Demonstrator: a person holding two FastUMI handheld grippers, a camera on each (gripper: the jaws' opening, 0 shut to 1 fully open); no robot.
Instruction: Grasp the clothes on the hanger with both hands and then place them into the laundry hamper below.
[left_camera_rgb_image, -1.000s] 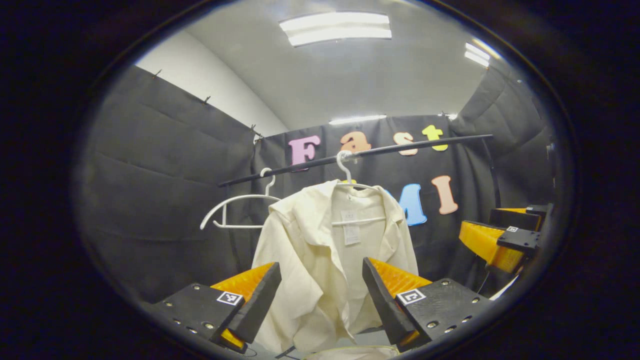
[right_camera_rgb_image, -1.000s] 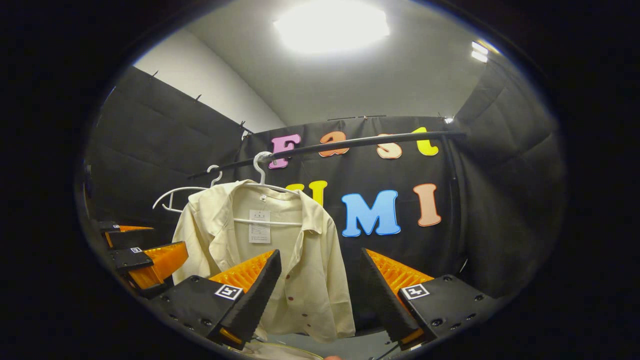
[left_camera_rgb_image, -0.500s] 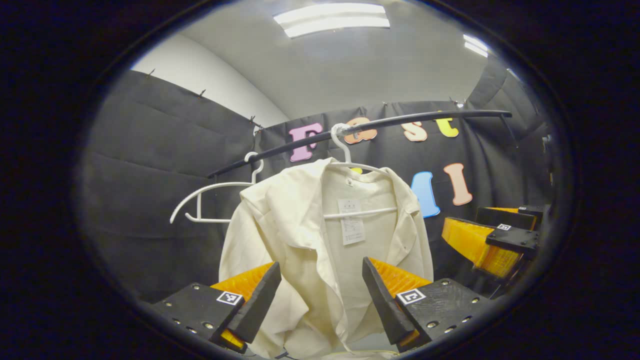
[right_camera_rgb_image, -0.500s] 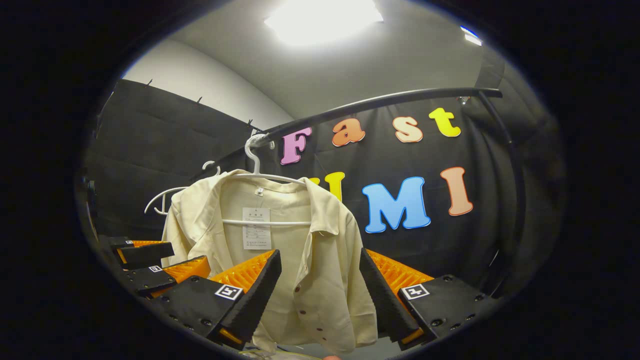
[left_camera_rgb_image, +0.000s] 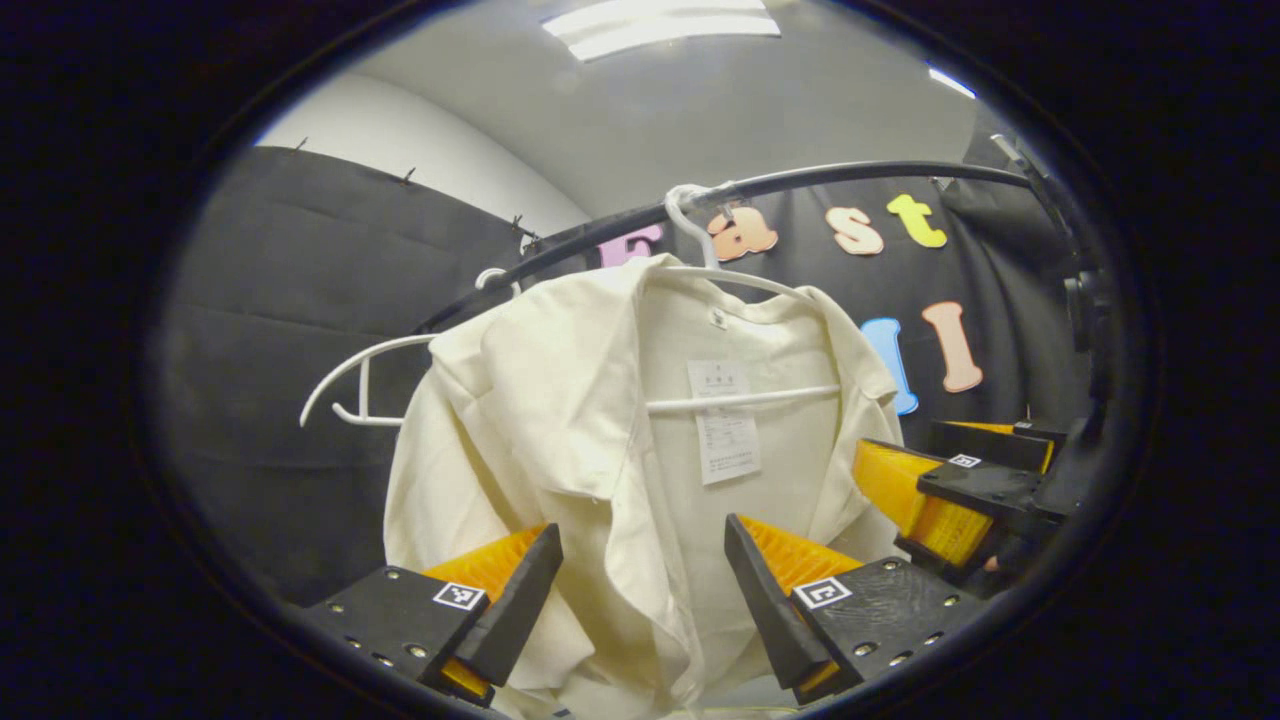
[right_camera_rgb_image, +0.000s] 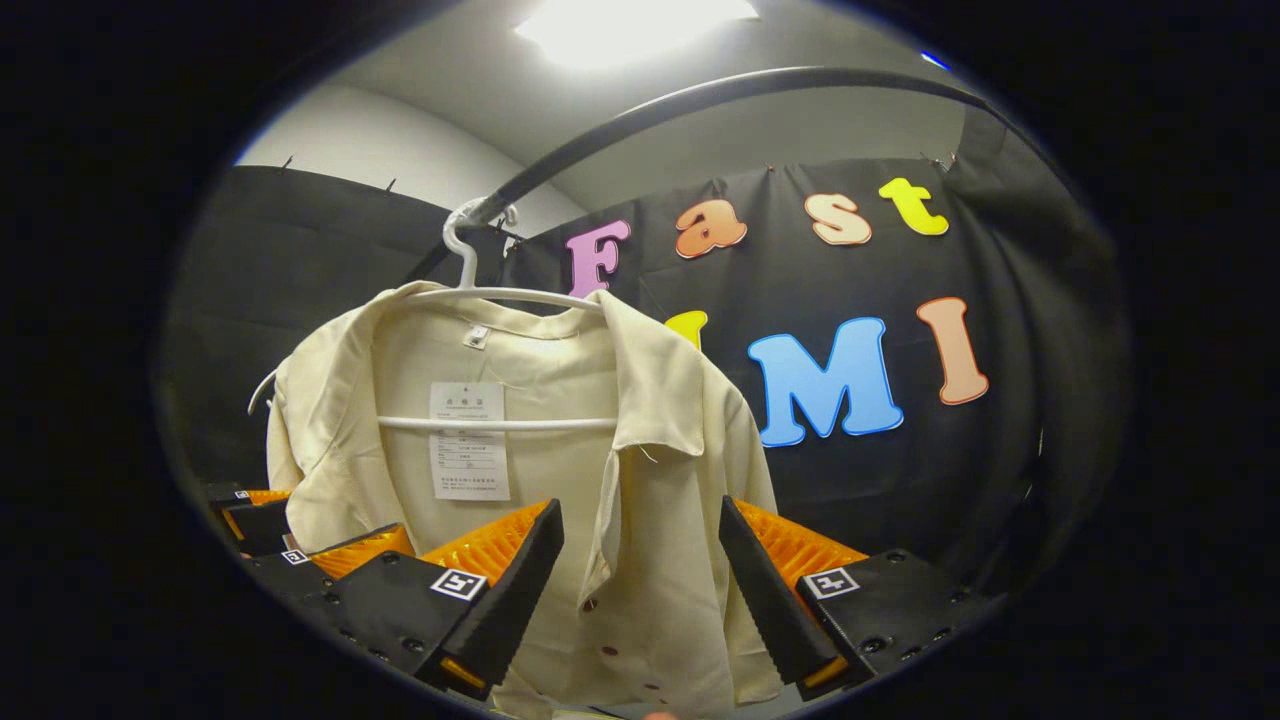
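Observation:
A cream shirt (left_camera_rgb_image: 560, 420) hangs open on a white hanger (left_camera_rgb_image: 745, 400) hooked over a black rail (left_camera_rgb_image: 850, 175). A paper tag (left_camera_rgb_image: 725, 420) dangles inside its collar. My left gripper (left_camera_rgb_image: 640, 590) is open, its fingers just short of the shirt's front, nothing between them. In the right gripper view the same shirt (right_camera_rgb_image: 660, 470) hangs on its hanger (right_camera_rgb_image: 500, 423), and my right gripper (right_camera_rgb_image: 640, 585) is open below the shirt's right front panel. The right gripper (left_camera_rgb_image: 945, 490) also appears at the right of the left gripper view; the left gripper (right_camera_rgb_image: 300, 555) at the lower left of the right one.
A second, bare white hanger (left_camera_rgb_image: 345, 385) hangs on the rail to the left of the shirt. Black cloth walls close the booth on all sides. The rail (right_camera_rgb_image: 700, 95) arches close overhead in the right gripper view.
Both grippers have moved forward and closer to the shirt, which now looms larger in both views. The rail has risen toward the top of each view. Both jaws stay open.

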